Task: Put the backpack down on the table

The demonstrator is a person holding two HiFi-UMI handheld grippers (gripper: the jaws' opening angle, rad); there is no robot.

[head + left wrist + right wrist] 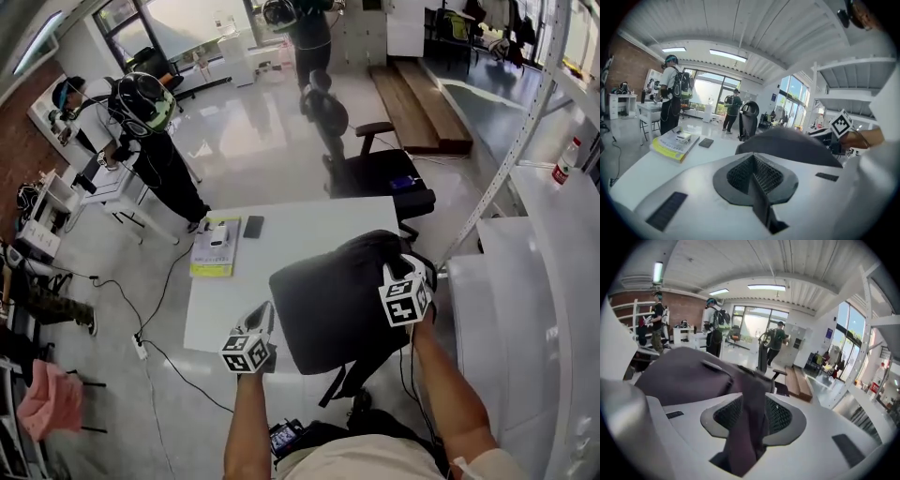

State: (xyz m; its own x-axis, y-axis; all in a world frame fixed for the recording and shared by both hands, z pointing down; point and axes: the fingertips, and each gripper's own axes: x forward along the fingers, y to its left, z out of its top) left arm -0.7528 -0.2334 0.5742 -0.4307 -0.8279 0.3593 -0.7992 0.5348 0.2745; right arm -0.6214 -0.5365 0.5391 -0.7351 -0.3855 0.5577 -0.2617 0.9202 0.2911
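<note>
**A:** Left gripper point(757, 185) first: jaws pressed flat together, nothing in them. It sits low by the near edge of the table point(281, 225), just left of the backpack point(337, 300). I see no contact with it.

**B:** So it's no support to the bag. Where does the bag sit?

**A:** At the table's near right corner. Most of it lies on the top, but its lower end pokes out past the near edge, and the loose straps point(339, 382) dangle below.

**B:** And over on the right?

**A:** Right gripper point(752, 418), jaws partly apart around a strap point(749, 399) of the bag. The fabric fills the gap and meets both pads, so I call it clamped, but lightly.

**B:** That's my worry. If that strap slips out now, the overhanging end could drag the whole bag off the near edge.

**A:** Agreed, and the dangling straps add pull on that side. The closed left gripper can't catch it.

**B:** Pushing it further in has its own risk, doesn't it?

**A:** Some. A yellow book point(214, 251) lies towards the left edge and a dark phone point(253, 225) sits just beside it. A hard shove towards the far left could knock into them. They're well apart from the bag, though, so that's the lesser danger.

**B:** So the near edge is the one to watch.
</note>
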